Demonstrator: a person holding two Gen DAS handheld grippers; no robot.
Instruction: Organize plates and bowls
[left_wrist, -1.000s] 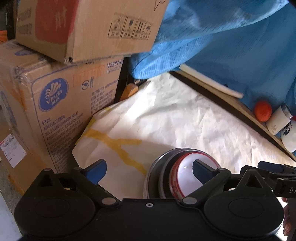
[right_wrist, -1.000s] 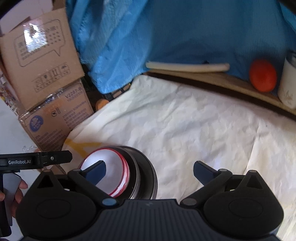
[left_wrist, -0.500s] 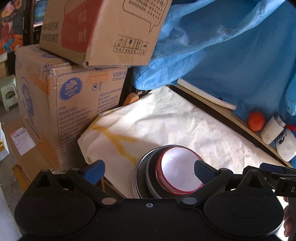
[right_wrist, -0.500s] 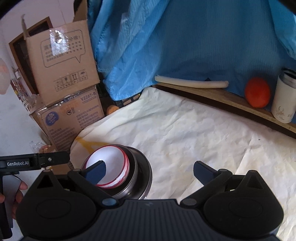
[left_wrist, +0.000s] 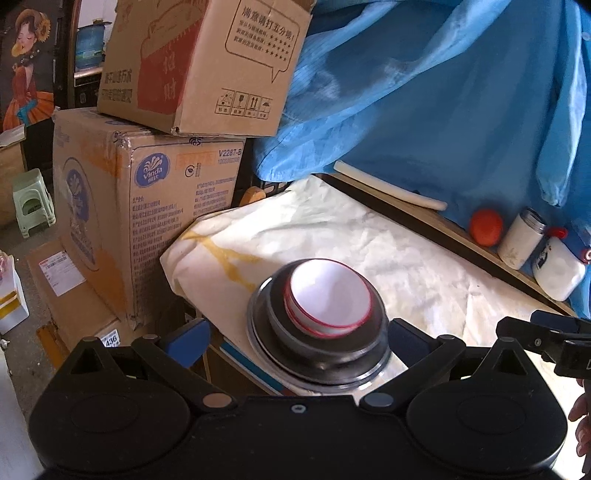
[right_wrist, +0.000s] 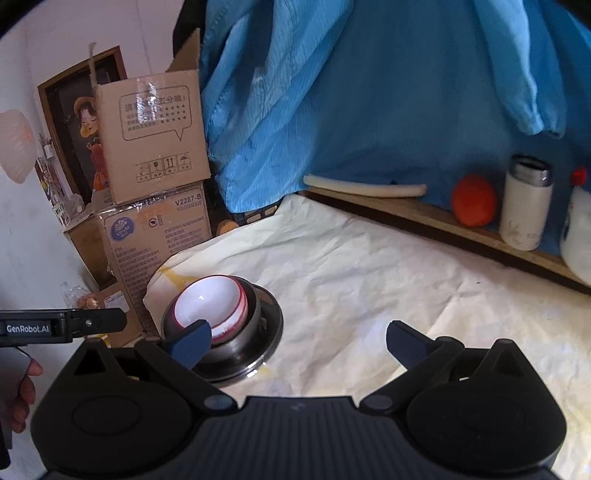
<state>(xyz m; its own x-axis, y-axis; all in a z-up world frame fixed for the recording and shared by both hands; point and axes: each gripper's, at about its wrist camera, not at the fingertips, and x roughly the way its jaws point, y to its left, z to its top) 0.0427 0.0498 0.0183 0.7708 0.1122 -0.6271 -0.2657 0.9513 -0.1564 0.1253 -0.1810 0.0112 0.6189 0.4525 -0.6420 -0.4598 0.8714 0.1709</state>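
A stack stands at the near left corner of the table: white bowls with red rims (left_wrist: 328, 299) nested in a dark metal bowl (left_wrist: 325, 345) on a steel plate (left_wrist: 258, 332). The stack also shows in the right wrist view, white bowls (right_wrist: 210, 301), metal bowl (right_wrist: 255, 314), plate (right_wrist: 271, 332). My left gripper (left_wrist: 297, 338) is open and empty, raised above and behind the stack. My right gripper (right_wrist: 299, 341) is open and empty, above the table to the right of the stack.
Creased cream paper (right_wrist: 369, 277) covers the table. Stacked cardboard boxes (left_wrist: 147, 184) stand left of it. Blue cloth (right_wrist: 369, 92) hangs behind. On a back wooden ledge (right_wrist: 424, 218) sit an orange (right_wrist: 473, 199), a white flask (right_wrist: 526, 206) and a white bottle (left_wrist: 559, 267).
Both grippers have pulled up and back from the stack, which now looks smaller and farther. Both stay open. The stack has not moved.
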